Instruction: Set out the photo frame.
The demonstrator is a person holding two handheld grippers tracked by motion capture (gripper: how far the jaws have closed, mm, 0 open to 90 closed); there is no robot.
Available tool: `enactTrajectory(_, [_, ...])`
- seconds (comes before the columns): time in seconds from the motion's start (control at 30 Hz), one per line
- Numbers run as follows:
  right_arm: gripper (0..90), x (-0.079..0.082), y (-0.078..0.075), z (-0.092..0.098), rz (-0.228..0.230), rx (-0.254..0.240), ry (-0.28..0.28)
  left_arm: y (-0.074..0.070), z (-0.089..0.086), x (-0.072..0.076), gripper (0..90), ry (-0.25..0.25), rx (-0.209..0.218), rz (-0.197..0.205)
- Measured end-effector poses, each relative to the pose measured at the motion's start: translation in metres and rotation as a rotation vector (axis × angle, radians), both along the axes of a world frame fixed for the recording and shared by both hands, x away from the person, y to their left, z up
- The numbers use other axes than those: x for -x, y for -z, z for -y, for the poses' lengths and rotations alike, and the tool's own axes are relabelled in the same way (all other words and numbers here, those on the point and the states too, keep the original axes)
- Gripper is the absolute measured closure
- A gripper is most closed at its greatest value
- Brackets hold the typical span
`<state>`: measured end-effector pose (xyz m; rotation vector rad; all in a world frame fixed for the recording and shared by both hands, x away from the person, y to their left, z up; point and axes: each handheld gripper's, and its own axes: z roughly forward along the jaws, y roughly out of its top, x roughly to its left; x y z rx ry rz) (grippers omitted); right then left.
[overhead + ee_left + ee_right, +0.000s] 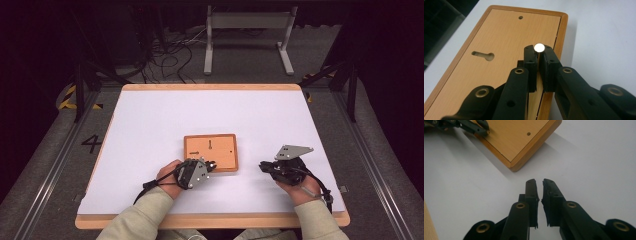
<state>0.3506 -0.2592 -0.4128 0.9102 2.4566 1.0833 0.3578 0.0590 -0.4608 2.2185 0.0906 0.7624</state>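
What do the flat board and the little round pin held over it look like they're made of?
The board looks like wood or a wood-look laminate: warm orange-brown, faint grain, matt panel inside a rounded rim. The pin, clamped in the left gripper, is probably polished metal: its round end shines bright and mirror-like.

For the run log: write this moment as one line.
left gripper: shut on small round-headed silver metal pin | over rectangular wooden board with keyhole slot | right gripper: nothing between jaws, above white table

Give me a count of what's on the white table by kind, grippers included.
Wooden board: 1
Shiny metal pin, clamped in the left gripper: 1
Grippers, counting the right gripper too: 2
Total: 4
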Motion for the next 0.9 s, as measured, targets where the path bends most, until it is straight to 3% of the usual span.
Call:
enactTrajectory(0.27, [56.8, -0.01, -0.006, -0.01, -0.054, -0.098, -0.001, 0.002, 0.001, 0.007, 84.5, -0.01, -0.025, 0.051])
enactTrajectory(0.4, [46.9, -0.022, -0.011, -0.018, -0.115, -0.141, -0.001, 0.003, 0.002, 0.01, 84.5, -0.012, -0.035, 0.073])
enactTrajectory(0.73, [33.2, -0.063, -0.014, -0.039, -0.2, -0.179, -0.015, 0.005, 0.002, 0.012, 84.5, -0.009, -0.038, 0.075])
enactTrajectory(0.9, [30.2, -0.074, -0.012, -0.047, -0.206, -0.184, -0.024, 0.004, 0.002, 0.012, 84.5, -0.016, -0.037, 0.072])
